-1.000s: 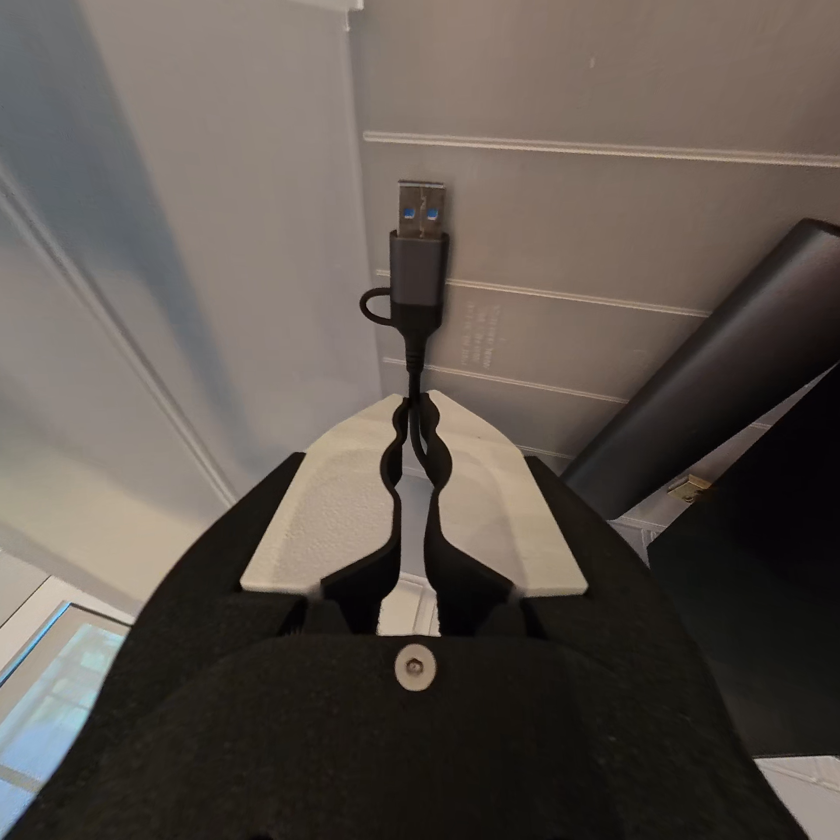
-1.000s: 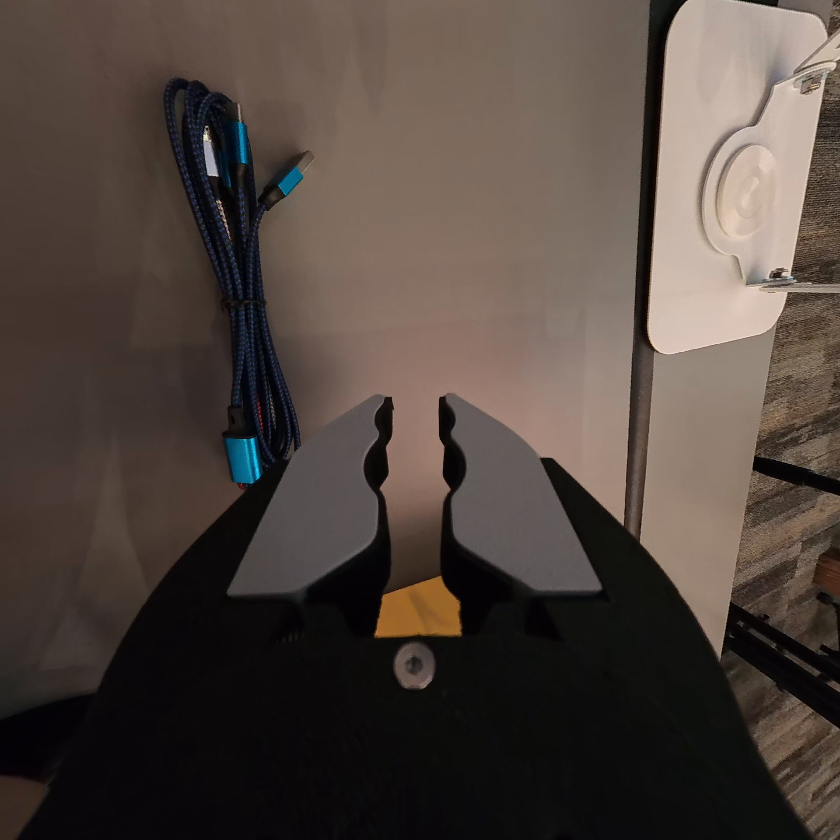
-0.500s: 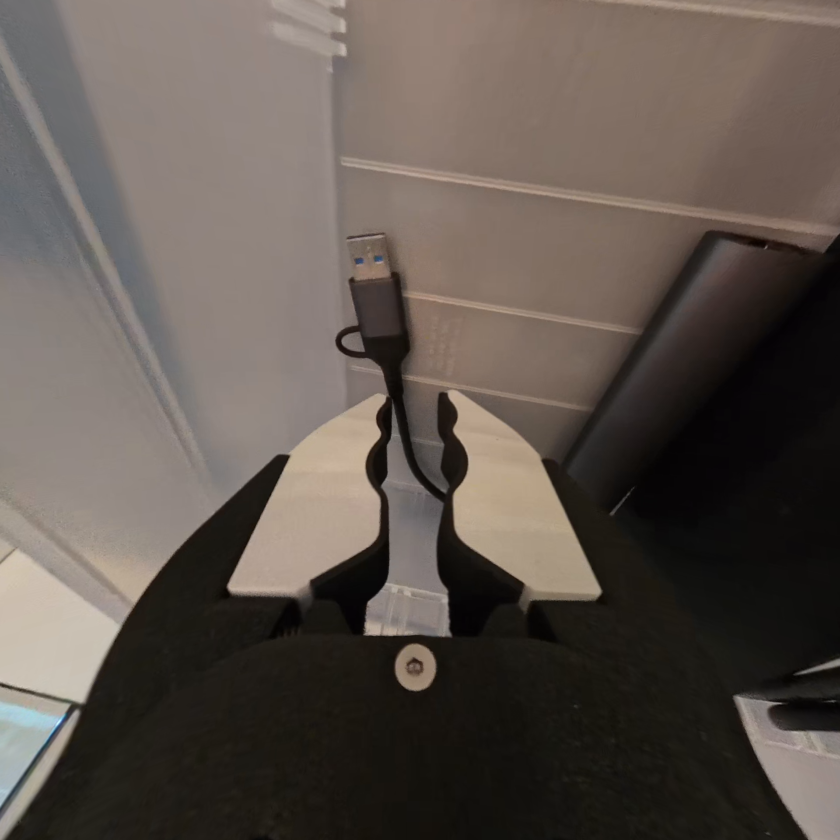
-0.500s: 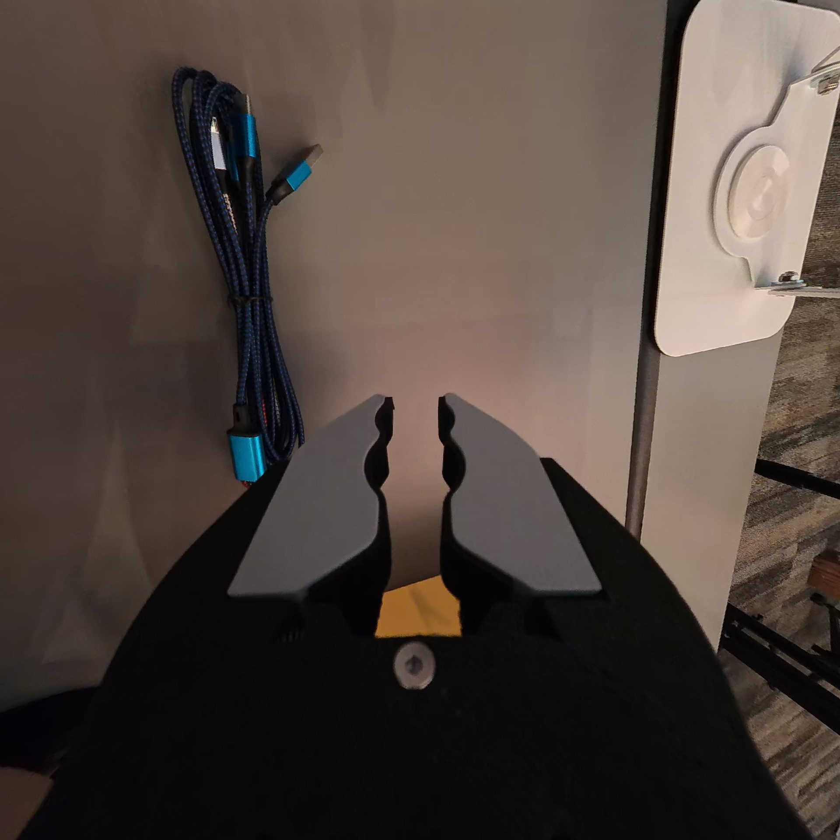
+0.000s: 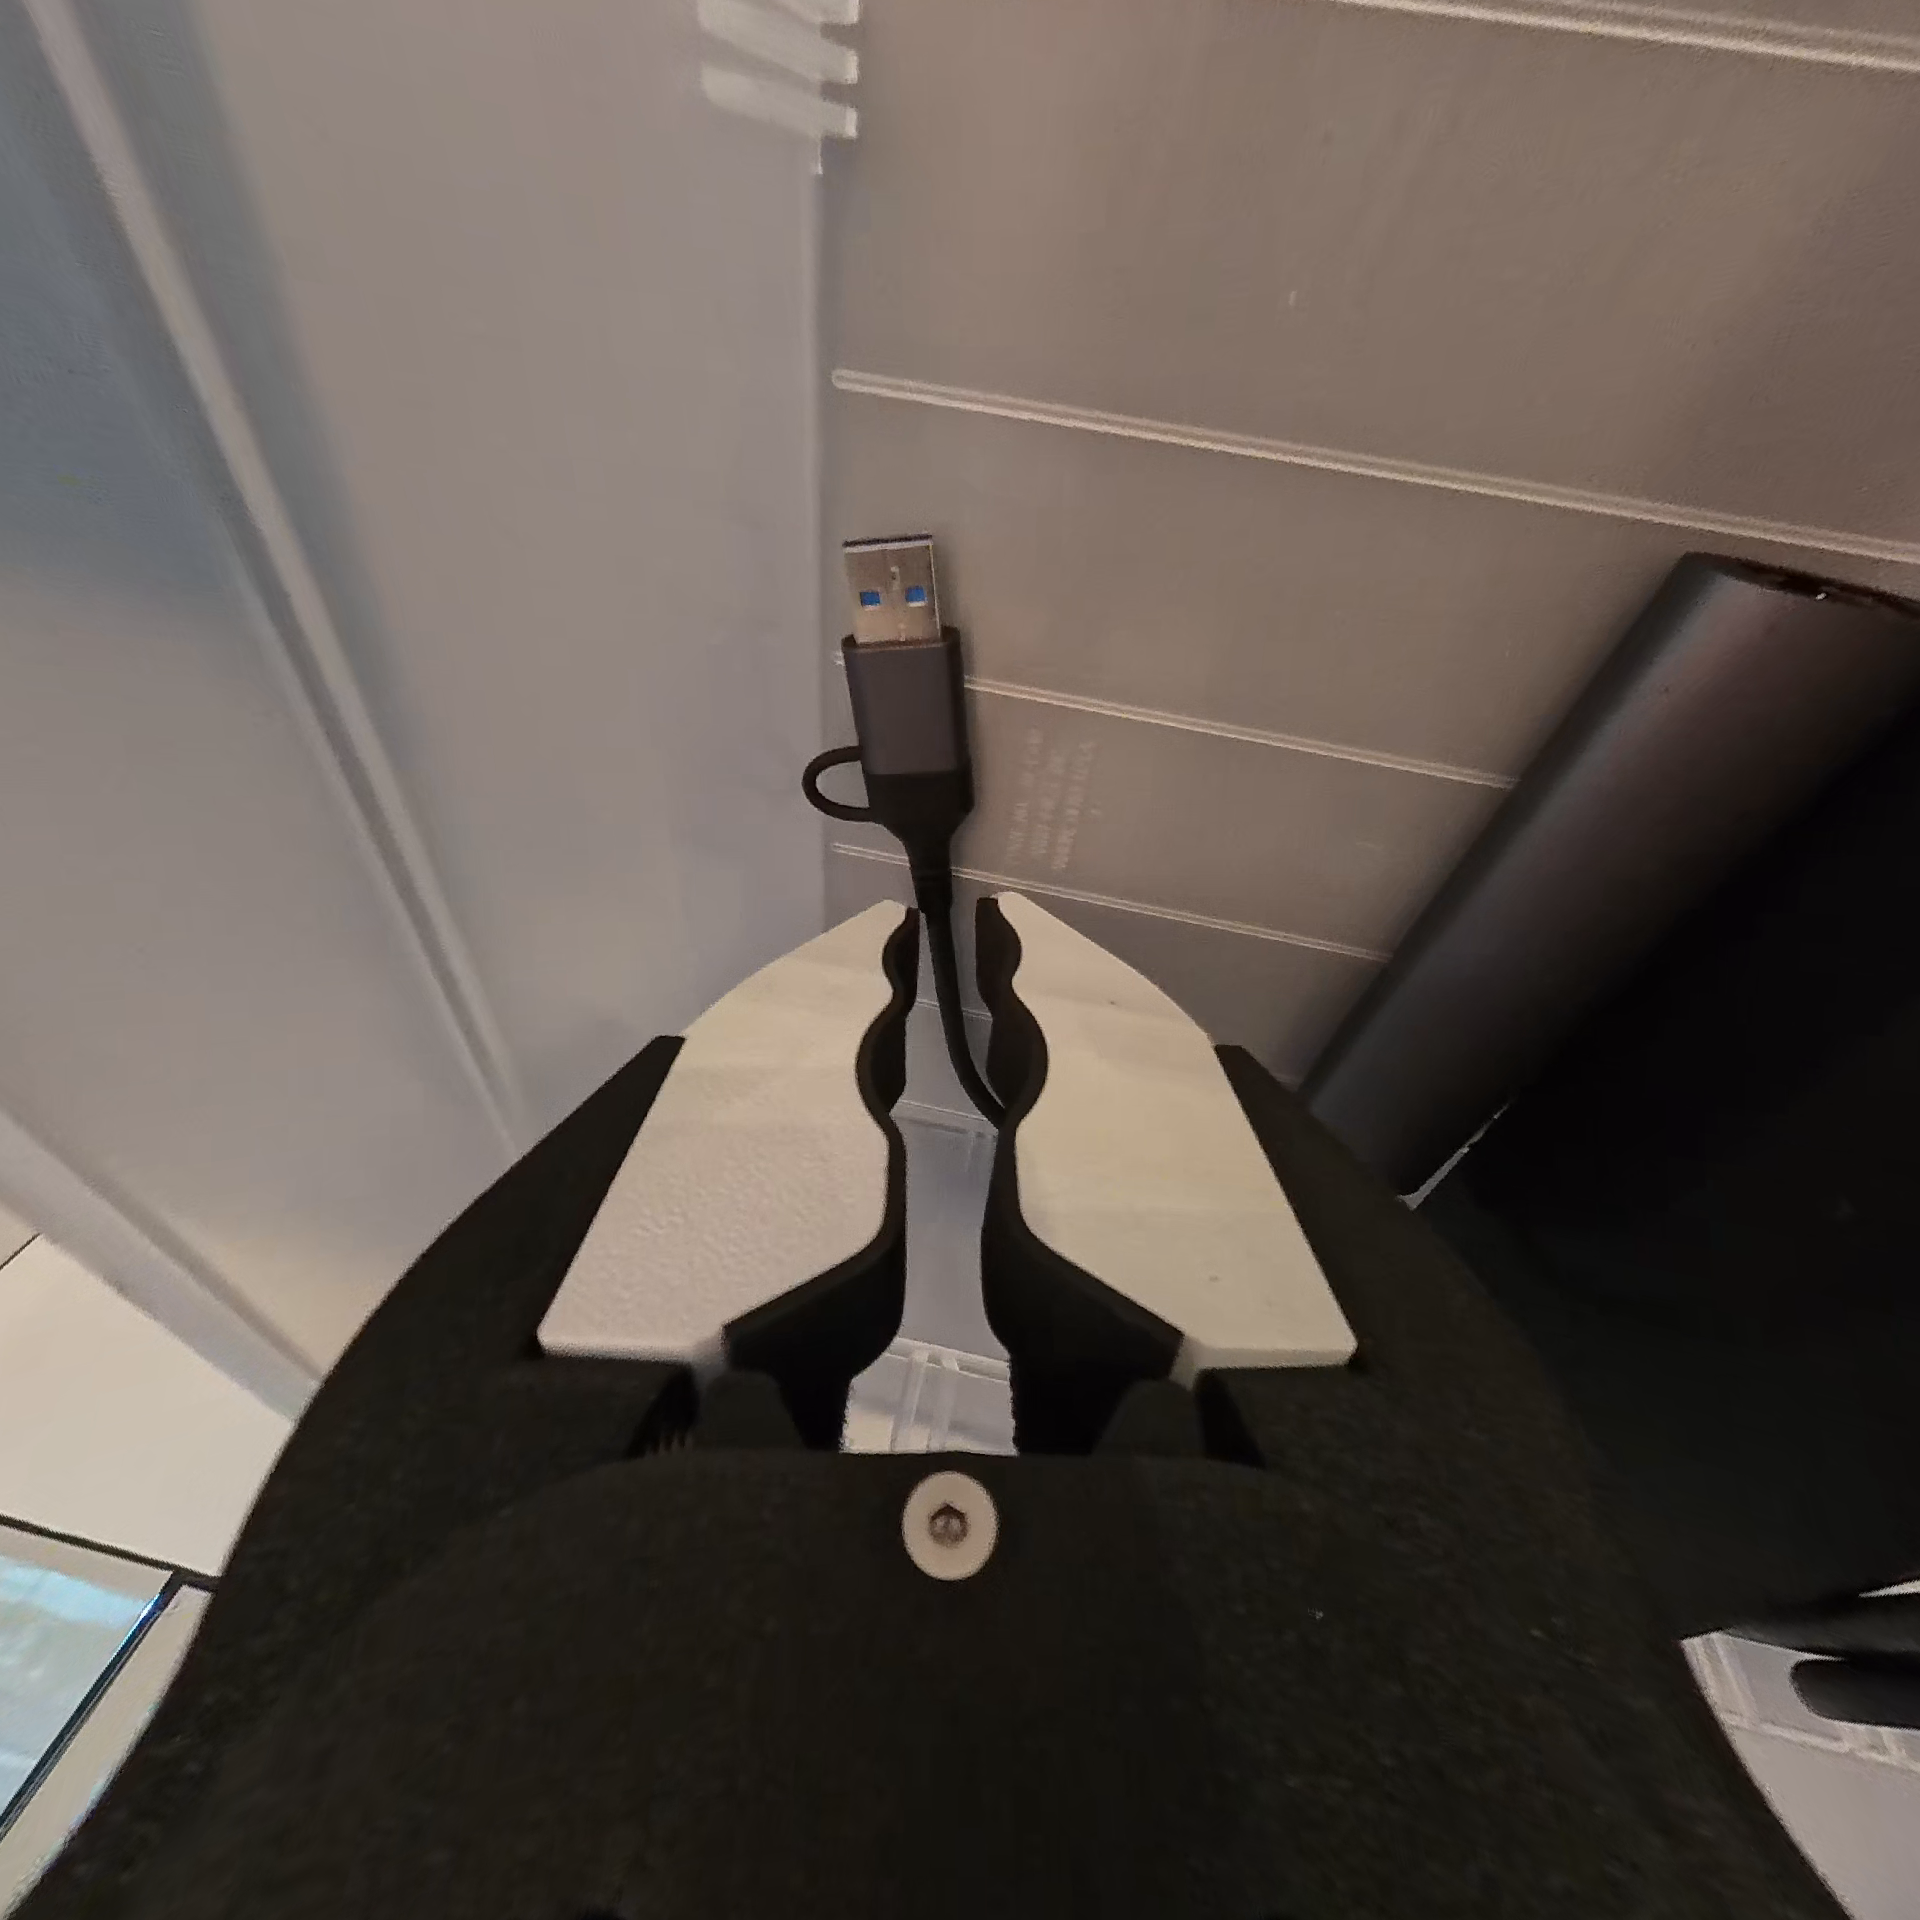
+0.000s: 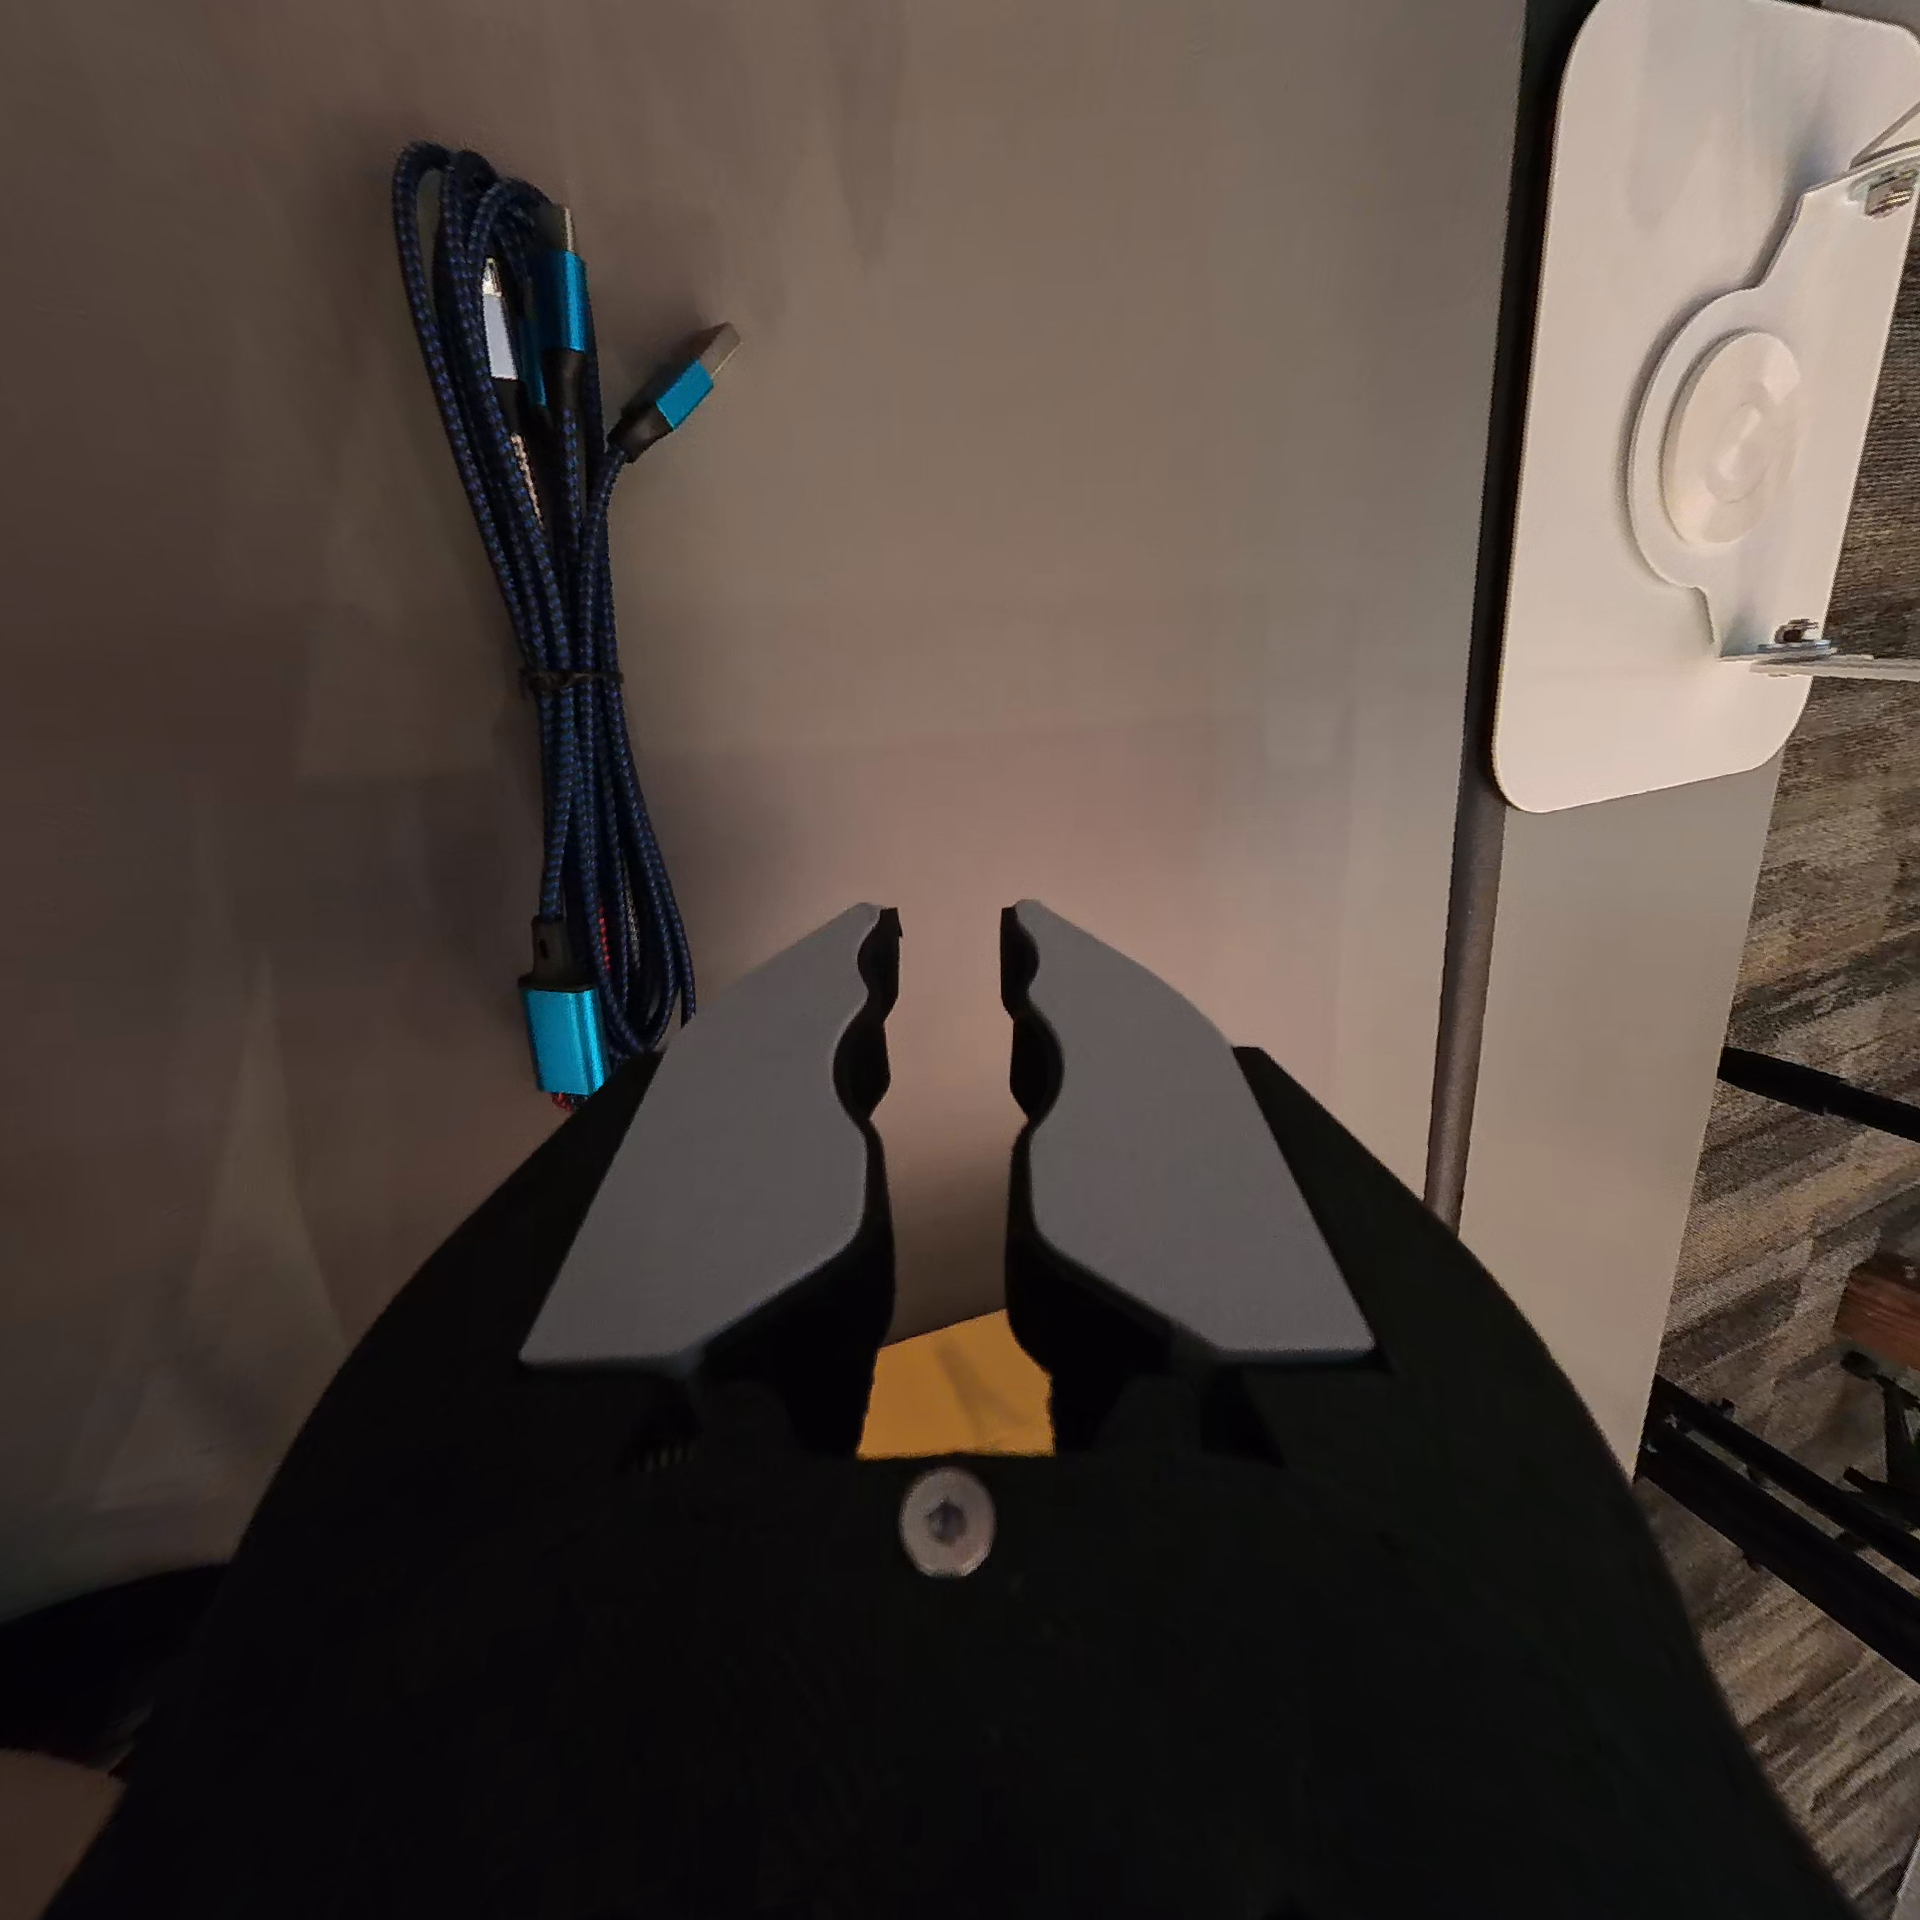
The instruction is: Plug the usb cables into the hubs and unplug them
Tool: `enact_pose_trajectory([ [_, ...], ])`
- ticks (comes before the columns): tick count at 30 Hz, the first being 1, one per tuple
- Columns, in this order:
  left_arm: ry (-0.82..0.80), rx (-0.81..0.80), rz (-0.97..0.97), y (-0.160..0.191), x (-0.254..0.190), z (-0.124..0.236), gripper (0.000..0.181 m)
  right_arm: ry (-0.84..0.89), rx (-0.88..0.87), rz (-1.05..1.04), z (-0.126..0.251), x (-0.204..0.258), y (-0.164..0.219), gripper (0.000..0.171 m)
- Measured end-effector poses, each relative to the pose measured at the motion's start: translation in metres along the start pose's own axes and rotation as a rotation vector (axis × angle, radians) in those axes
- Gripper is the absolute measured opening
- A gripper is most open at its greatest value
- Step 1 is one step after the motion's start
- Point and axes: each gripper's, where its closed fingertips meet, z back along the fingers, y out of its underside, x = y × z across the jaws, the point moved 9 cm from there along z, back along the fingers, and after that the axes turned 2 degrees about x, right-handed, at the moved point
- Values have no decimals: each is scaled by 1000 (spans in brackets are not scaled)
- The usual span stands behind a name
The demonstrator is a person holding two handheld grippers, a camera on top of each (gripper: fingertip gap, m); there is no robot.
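Since half a second ago the left gripper [image 5: 948, 906] has narrowed loosely around the black usb cable [image 5: 940, 935], grey plug [image 5: 902, 665] free, pointing far, unplugged. Right gripper [image 6: 951, 912] stays apart, empty; blue braided cables [image 6: 582, 644] lie far-left, no hub visible, so plugging looks undone.

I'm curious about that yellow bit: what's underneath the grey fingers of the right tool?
Between the fingers a yellow patch shows below, with bare table ahead. The tool's black body hides the rest; the blue cable bundle's lower end slips behind it.
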Motion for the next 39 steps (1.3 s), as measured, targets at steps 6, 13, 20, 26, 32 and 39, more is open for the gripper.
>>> enact_pose_trajectory([
  [6,-26,3,-8,0,-3,0,9,1,1,4,1,1,0,19],
  [13,-3,37,-8,-1,-8,1,5,1,-2,7,3,1,0,19],
  [20,50,19,35,1,-4,0,5,-2,2,17,2,3,0,18],
  [26,54,29,17,0,-2,0,6,-2,1,18,3,3,0,18],
  [32,31,11,-44,1,-2,0,11,-10,6,25,1,4,-1,18],
  [39,54,18,-93,0,-1,0,8,-16,13,34,1,5,-1,17],
])
